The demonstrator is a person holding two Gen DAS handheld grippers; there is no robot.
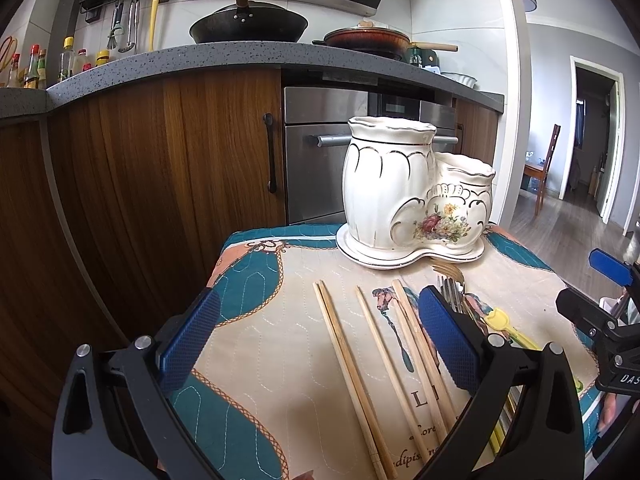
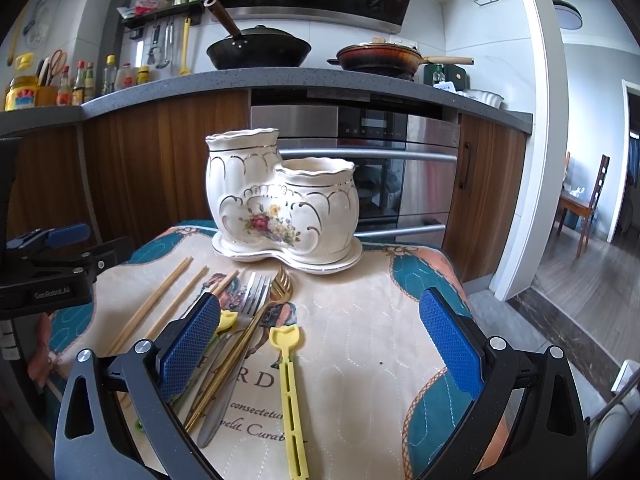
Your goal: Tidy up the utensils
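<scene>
A white ceramic utensil holder (image 1: 416, 192) (image 2: 280, 204) with two cups and a flower print stands on its saucer at the far side of the quilted mat (image 1: 280, 340) (image 2: 360, 340). Several wooden chopsticks (image 1: 352, 368) (image 2: 160, 304) lie loose on the mat. Beside them lie a silver fork (image 2: 256, 292), a gold fork (image 2: 282, 280) (image 1: 448, 268) and yellow plastic utensils (image 2: 290, 392) (image 1: 508, 324). My left gripper (image 1: 320, 336) hovers open over the chopsticks. My right gripper (image 2: 320, 340) is open above the yellow utensil, holding nothing.
Behind the small table are wooden cabinets (image 1: 160, 168) and a steel oven (image 2: 400, 168). A wok (image 1: 248, 26) and a pan (image 2: 380, 56) sit on the grey counter, with bottles (image 2: 80, 80) at its left. A doorway and a chair (image 2: 588, 200) lie to the right.
</scene>
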